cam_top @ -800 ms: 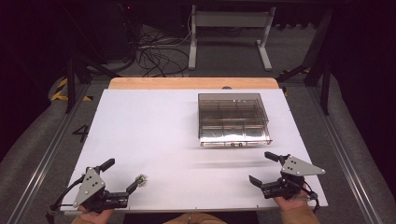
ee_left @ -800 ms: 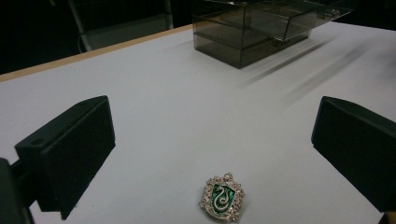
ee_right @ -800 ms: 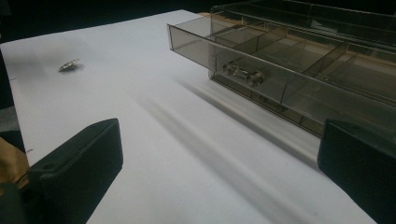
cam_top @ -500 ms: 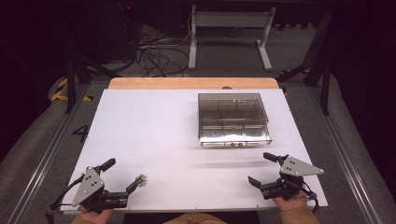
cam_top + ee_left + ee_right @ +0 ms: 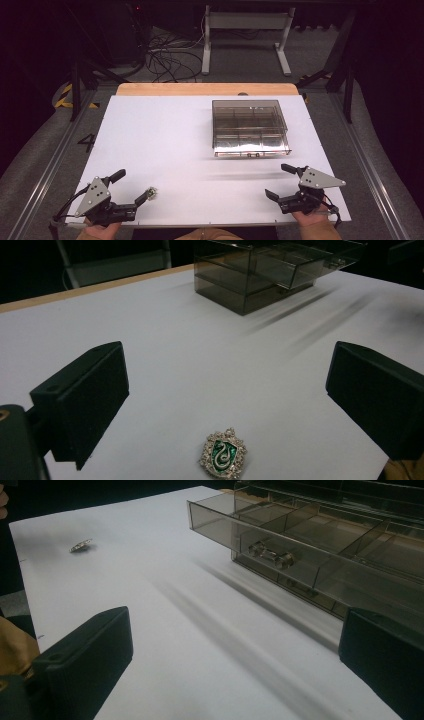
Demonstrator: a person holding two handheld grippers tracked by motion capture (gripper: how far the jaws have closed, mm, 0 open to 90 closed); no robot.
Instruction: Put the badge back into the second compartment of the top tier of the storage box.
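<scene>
Brooch (image 5: pixel 223 454), silver w/ green crest: flat on white desk (image 5: pixel 175 135), between jaws of left hand-held gripper (image 5: pixel 134 187), untouched; jaws wide apart. Right hand-held gripper (image 5: pixel 278 182): jaws apart, nothing held; smoked drawer box (image 5: pixel 249 127) just ahead, drawer out.

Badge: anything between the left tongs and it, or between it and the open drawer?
Nothing visible. The badge lies flat on the white table just ahead of the open left tongs. Bare table runs from it to the smoky box's pulled-out drawer.
</scene>
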